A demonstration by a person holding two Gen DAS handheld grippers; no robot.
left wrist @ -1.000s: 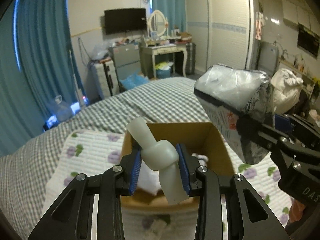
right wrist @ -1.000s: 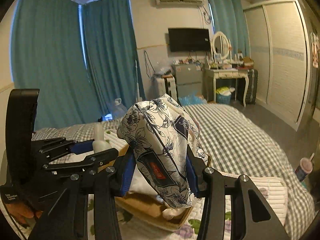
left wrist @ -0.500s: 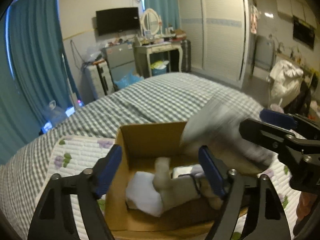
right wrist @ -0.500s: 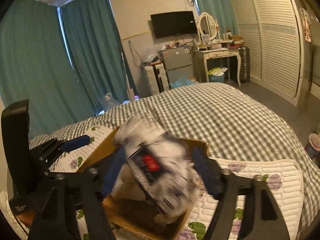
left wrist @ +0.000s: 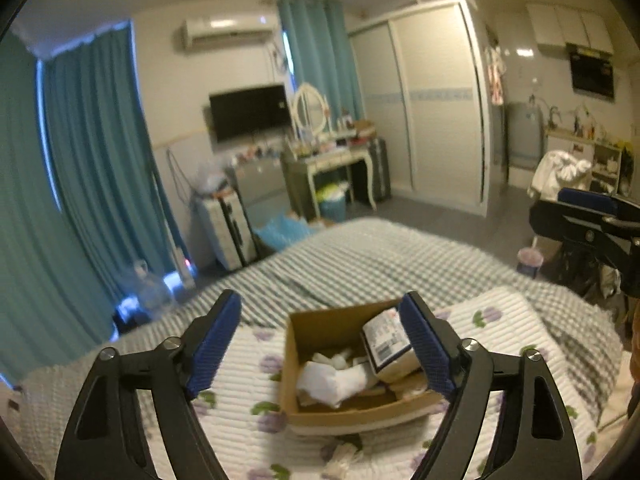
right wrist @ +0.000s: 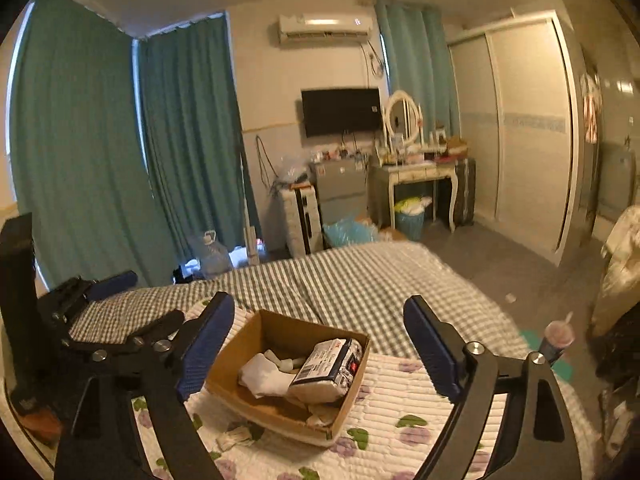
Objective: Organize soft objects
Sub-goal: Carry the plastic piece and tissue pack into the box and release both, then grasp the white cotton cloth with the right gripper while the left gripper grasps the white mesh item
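Soft objects: gathered in an open cardboard box (right wrist: 280,376) set on a floral quilted pad (right wrist: 400,432) over a checked bedspread (right wrist: 352,280).

Left to right in the box, right wrist view:
- white cloth (right wrist: 262,376), crumpled, against the left wall;
- pale knotted piece (right wrist: 282,360), behind the cloth, partly hidden;
- wrapped pack (right wrist: 328,370) with printed label, tilted, leaning on the right wall, touching the cloth.

Outside the box: one small crumpled scrap (right wrist: 236,436) on the pad, just beside the front left corner.

Left gripper (left wrist: 322,346): both blue pads spread wide, nothing between them, raised over the box. In its own view the box (left wrist: 292,364) lies between the fingers, with the pack (left wrist: 386,344) close to the right pad (left wrist: 426,350) in the picture.

Right gripper (right wrist: 318,352): pads likewise spread wide, nothing held, above the box. The left gripper (right wrist: 104,312) appears at the left edge of this view.

Background, left to right: teal curtains (right wrist: 100,160), water jug (right wrist: 210,254), wall TV (right wrist: 340,110), dressing table (right wrist: 416,176) with oval mirror, sliding wardrobe (right wrist: 520,132).
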